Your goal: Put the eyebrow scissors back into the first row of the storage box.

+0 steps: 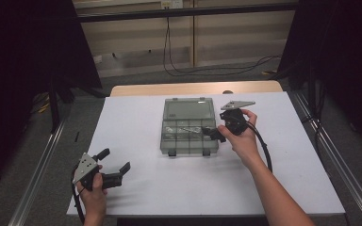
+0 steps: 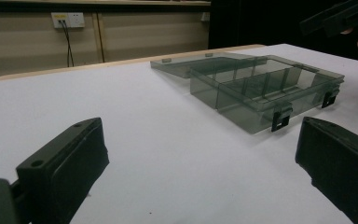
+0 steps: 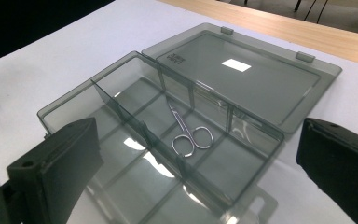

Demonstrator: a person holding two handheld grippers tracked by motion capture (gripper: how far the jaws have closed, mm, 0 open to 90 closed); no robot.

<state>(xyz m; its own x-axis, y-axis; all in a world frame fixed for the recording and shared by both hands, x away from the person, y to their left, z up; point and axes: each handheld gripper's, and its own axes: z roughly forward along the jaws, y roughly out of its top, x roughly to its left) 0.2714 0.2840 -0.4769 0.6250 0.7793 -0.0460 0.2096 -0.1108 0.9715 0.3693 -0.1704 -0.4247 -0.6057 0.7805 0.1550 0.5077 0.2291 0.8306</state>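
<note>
A smoky transparent compartment box [image 1: 188, 137] stands at the middle of the white table [image 1: 132, 122], its lid [image 1: 188, 109] flung open and lying flat behind it. Small silver scissors [image 3: 189, 133] lie in one of the back compartments, handles toward my right gripper. My right gripper [image 1: 213, 133] hovers at the box's right edge, open, with nothing between its jaws; in the right gripper view [image 3: 191, 172] it looks down into the compartments. My left gripper [image 1: 114, 160] is open and empty near the table's front left, facing the box [image 2: 265, 88] from a distance.
Two black latches [image 2: 282, 117] hang on the box's front wall. A strip of bare wood [image 1: 193, 88] runs along the table's far edge. Metal rails [image 1: 37, 165] flank the table on both sides, and cables lie on the floor behind.
</note>
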